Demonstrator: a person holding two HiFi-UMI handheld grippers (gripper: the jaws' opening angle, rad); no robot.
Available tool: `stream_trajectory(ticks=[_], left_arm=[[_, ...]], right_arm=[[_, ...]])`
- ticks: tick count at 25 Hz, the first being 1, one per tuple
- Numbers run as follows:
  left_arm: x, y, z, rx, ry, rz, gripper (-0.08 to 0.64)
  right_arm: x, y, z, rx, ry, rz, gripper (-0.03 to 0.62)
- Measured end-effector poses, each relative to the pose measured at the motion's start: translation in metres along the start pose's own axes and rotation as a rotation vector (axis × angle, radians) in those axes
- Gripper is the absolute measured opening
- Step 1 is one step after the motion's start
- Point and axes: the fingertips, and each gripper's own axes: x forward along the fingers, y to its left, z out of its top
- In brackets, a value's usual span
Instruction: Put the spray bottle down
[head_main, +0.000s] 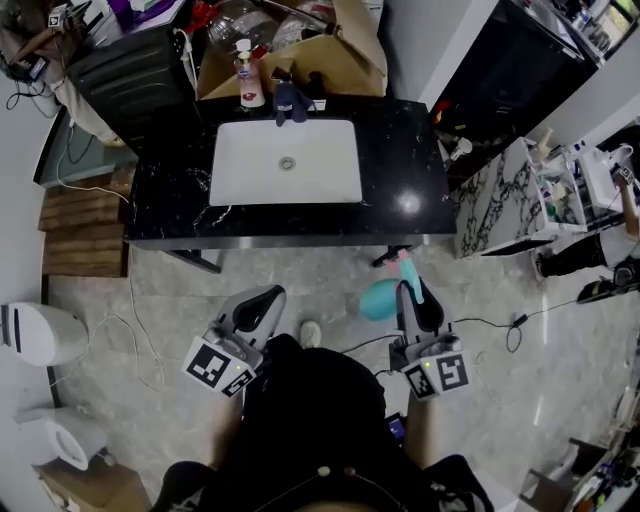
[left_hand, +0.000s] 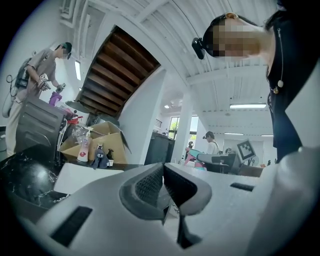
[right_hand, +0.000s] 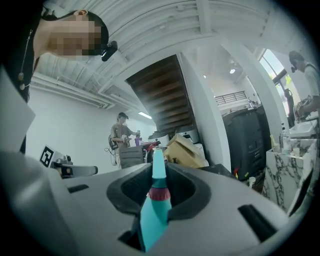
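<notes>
The person stands on the pale tiled floor (head_main: 300, 270) in front of a black counter (head_main: 400, 200) with a white sink (head_main: 232, 188) set in it, and holds both grippers level and pointed toward it.

The right gripper (head_main: 408, 292) is clamped on the spray bottle (right_hand: 154, 212), a teal one with a dark red collar at its neck. The pads press on it from both sides near that collar, and its narrow teal tip pokes out past the jaw tips. In the head view the bottle's round body bulges out on the left side of this gripper. It is up in the air over the floor, short of the counter's front edge. No print shows on the bottle.

The left gripper (left_hand: 162, 182) is closed with its ribbed pads meeting and nothing between them.

At the back of the counter, behind the sink, stands a pump bottle (head_main: 249, 78) with a red mark on its label; the wording is too small to read. Just beside it sits a dark blue thing (head_main: 291, 102) I cannot identify. An open cardboard box (head_main: 345, 60) stands behind them, with no print legible on it. Each gripper carries a cube with black-and-white square markers, and these are patterns, not letters. A white bin (head_main: 35, 333) stands on the floor far to the left.
</notes>
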Motion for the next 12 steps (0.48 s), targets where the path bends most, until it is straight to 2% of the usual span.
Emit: stream_trajectory(ticks=[12], left_arm=[[0.070, 0.047, 0.000, -0.039, 0.035, -0.025, 0.011]], right_arm=[[0.086, -0.047, 0.005, -0.023, -0.001, 0.020, 0.089]])
